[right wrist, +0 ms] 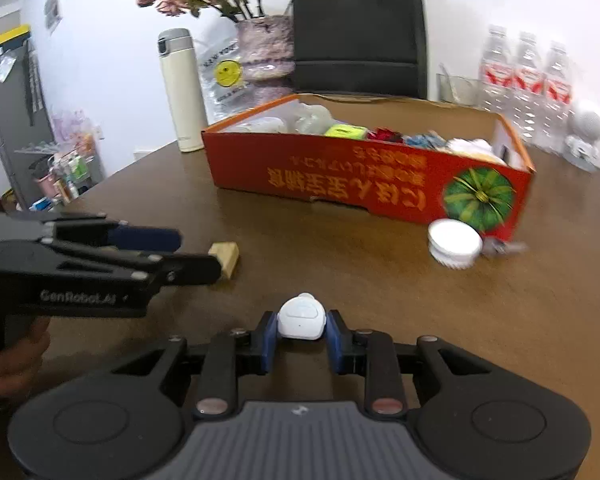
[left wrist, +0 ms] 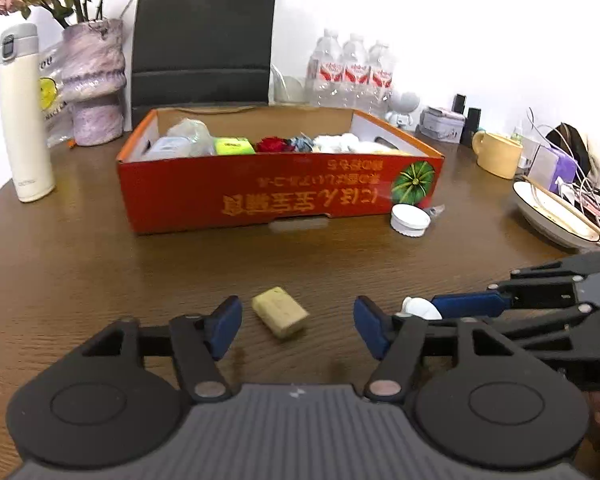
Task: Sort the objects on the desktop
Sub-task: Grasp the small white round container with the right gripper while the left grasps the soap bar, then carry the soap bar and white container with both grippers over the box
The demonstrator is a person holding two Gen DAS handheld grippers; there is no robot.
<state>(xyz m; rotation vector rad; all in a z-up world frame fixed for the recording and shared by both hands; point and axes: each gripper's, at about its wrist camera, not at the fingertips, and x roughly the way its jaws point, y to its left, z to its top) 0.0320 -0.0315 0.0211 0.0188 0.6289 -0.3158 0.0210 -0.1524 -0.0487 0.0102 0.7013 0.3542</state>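
Tan rectangular block (left wrist: 280, 312) lies slantwise between the left gripper's (left wrist: 298, 330) wide-open fingers; right gripper (right wrist: 301, 340) clamps a white rounded gadget (right wrist: 302, 317).

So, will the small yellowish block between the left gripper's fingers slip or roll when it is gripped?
The yellowish block has flat faces, so it probably will not roll. It looks rigid and small, likely light. It lies skewed between the open left gripper, so it may twist on closing.

Bare table (left wrist: 80, 280) near and left gives free passage; far side blocked by orange box (left wrist: 260, 192), white jar (left wrist: 410, 220) at its right corner.
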